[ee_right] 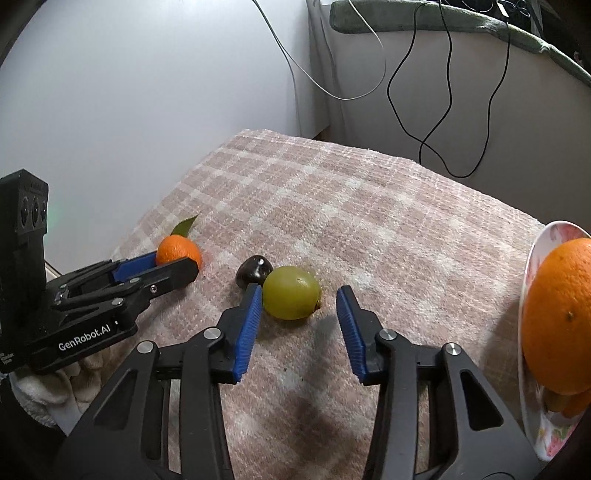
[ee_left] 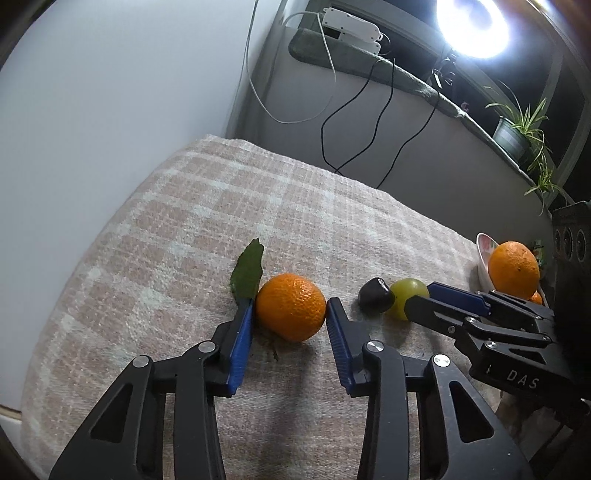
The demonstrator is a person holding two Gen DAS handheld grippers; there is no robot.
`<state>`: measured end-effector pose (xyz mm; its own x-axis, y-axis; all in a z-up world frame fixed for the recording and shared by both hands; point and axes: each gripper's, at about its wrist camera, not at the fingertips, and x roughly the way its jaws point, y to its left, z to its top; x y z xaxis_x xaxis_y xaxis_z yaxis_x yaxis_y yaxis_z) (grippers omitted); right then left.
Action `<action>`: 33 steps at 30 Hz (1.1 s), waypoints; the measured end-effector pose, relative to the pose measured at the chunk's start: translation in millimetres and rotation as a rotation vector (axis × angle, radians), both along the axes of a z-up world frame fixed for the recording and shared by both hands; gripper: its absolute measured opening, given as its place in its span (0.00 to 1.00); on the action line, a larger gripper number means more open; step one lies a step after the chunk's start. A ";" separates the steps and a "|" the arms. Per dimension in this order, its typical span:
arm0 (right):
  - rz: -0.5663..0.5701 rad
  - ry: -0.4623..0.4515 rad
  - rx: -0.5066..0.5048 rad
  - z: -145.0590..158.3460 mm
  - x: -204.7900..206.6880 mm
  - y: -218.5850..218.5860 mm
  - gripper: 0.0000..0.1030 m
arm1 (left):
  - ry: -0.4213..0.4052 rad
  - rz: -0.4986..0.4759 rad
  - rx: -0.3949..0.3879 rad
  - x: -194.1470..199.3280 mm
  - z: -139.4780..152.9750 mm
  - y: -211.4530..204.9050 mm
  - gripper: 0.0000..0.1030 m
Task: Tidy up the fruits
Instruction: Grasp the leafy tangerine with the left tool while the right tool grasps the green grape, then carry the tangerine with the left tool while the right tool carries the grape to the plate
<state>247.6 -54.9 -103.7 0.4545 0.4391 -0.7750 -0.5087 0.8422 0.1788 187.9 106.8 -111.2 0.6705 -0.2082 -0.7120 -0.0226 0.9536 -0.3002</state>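
Observation:
A mandarin (ee_left: pixel 290 312) with a green leaf (ee_left: pixel 248 275) lies on the checked cloth. My left gripper (ee_left: pixel 290 310) is open with its blue pads on either side of the mandarin, touching or nearly touching it. A green fruit (ee_right: pixel 291 292) lies beside a small dark fruit (ee_right: pixel 254 271). My right gripper (ee_right: pixel 300 295) is open around the green fruit, its left pad against it, the right pad apart. A large orange (ee_right: pixel 561 317) sits on a flowered plate (ee_right: pixel 532 258) at the right. The mandarin also shows in the right wrist view (ee_right: pixel 178 252).
The pink checked cloth (ee_left: pixel 221 206) covers the table, whose far edge drops off toward a white wall. Cables (ee_left: pixel 373 107) hang behind. A bright lamp (ee_left: pixel 472 26) and potted plants (ee_left: pixel 524 129) stand on a ledge at the back right.

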 end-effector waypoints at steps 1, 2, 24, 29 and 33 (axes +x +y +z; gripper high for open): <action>0.002 0.001 0.000 -0.3 0.6 1.1 0.42 | 0.000 0.000 0.000 -0.1 0.0 -0.2 0.36; 0.005 0.002 0.000 -0.5 0.5 1.6 0.41 | 0.000 -0.001 0.001 -0.3 -0.1 -0.4 0.36; 0.024 0.003 0.032 2.6 -1.8 2.2 0.32 | -0.007 0.002 -0.008 -2.3 0.8 1.4 0.35; 0.018 -0.004 0.061 11.4 -8.9 -6.9 0.32 | -0.020 0.010 -0.014 -6.1 6.9 2.6 0.35; 0.014 -0.017 0.081 20.4 -17.4 -17.9 0.32 | -0.030 0.010 -0.013 -12.2 13.0 0.0 0.35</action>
